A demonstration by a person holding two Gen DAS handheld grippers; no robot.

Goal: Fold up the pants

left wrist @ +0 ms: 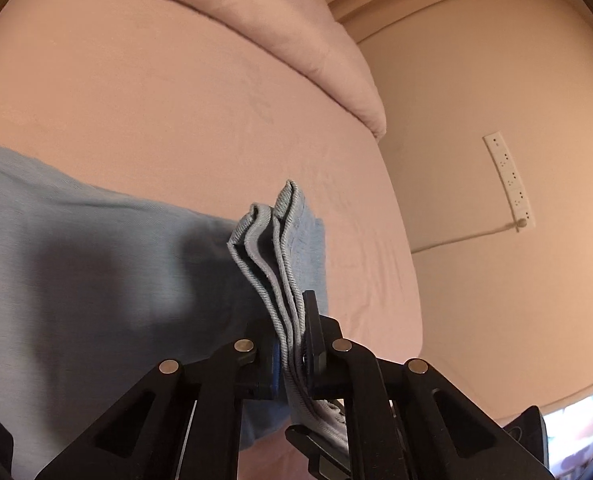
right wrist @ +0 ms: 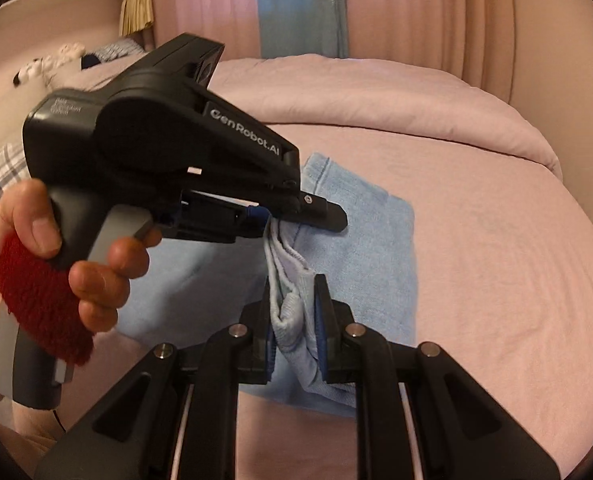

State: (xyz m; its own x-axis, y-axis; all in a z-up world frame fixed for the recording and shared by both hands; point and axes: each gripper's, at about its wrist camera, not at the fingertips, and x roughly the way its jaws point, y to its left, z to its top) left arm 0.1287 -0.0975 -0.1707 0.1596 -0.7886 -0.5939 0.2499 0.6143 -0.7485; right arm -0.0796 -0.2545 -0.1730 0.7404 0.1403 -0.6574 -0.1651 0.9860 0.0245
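Light blue pants (left wrist: 76, 248) lie across a pink bed sheet (left wrist: 176, 100). In the left wrist view my left gripper (left wrist: 294, 340) is shut on a bunched stack of the pants' hem edges (left wrist: 280, 220), which stand up between its black fingers. From the right wrist camera the pants (right wrist: 368, 240) lie folded on the bed, and my right gripper (right wrist: 294, 320) is shut on a thick fold of the same edge. The left gripper (right wrist: 296, 216) shows there too, held by a hand (right wrist: 96, 272), pinching the cloth just beyond the right one.
A pink duvet (left wrist: 280, 40) is heaped at the bed's far side. A wall with a white power strip (left wrist: 510, 180) stands right of the bed. Pink curtains (right wrist: 416, 8) hang behind, with soft toys (right wrist: 48, 66) at the left. Bare sheet (right wrist: 496, 280) spreads to the right.
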